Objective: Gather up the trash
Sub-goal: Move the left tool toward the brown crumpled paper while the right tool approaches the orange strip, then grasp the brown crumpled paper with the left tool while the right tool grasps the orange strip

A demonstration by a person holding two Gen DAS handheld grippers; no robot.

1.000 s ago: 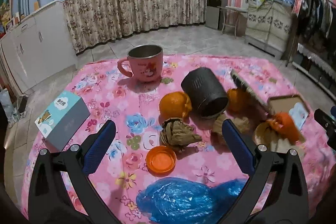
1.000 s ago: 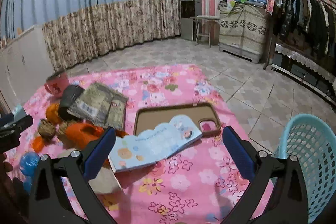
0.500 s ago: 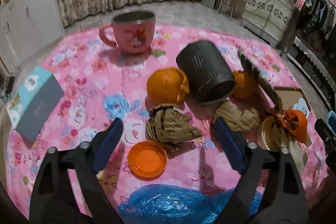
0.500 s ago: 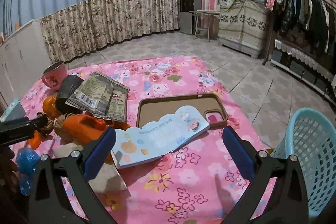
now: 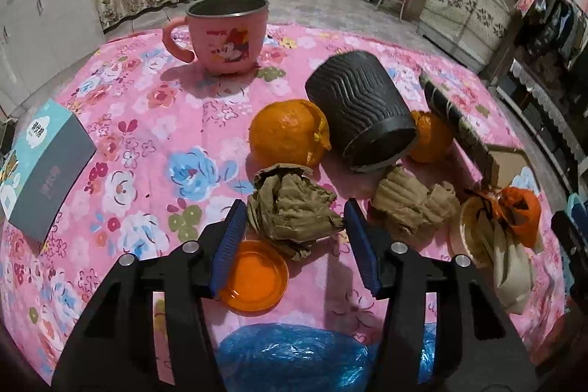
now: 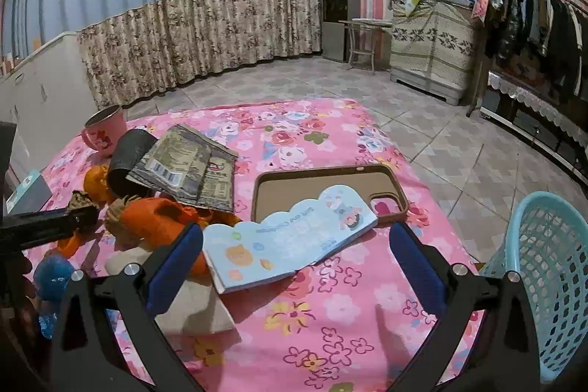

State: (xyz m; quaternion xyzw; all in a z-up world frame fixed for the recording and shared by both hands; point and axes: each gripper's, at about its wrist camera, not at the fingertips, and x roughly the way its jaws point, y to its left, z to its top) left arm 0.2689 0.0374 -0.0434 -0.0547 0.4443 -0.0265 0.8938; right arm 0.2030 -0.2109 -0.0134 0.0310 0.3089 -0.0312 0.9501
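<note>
At six o'clock of the tipped black cup (image 5: pixel 362 114), the left gripper (image 5: pixel 292 226) is closing around the crumpled brown paper (image 5: pixel 292 208), its pads not yet clearly pressing; best squeeze its middle firmly, clear of the orange lid (image 5: pixel 253 276).

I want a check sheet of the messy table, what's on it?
Surface: pink flowered cloth, crowded.
Job's things: crumpled brown paper between the left tongs, which are closing, pads not clearly pressing; second paper wad; blue basket beside the table.
Clutter: pink mug, oranges, tipped black cup, orange lid, booklet, phone case.
Grippers: right tongs open, hovering over the booklet.
Cables: nothing seen.
Surroundings: curtains, clothes rack.
</note>
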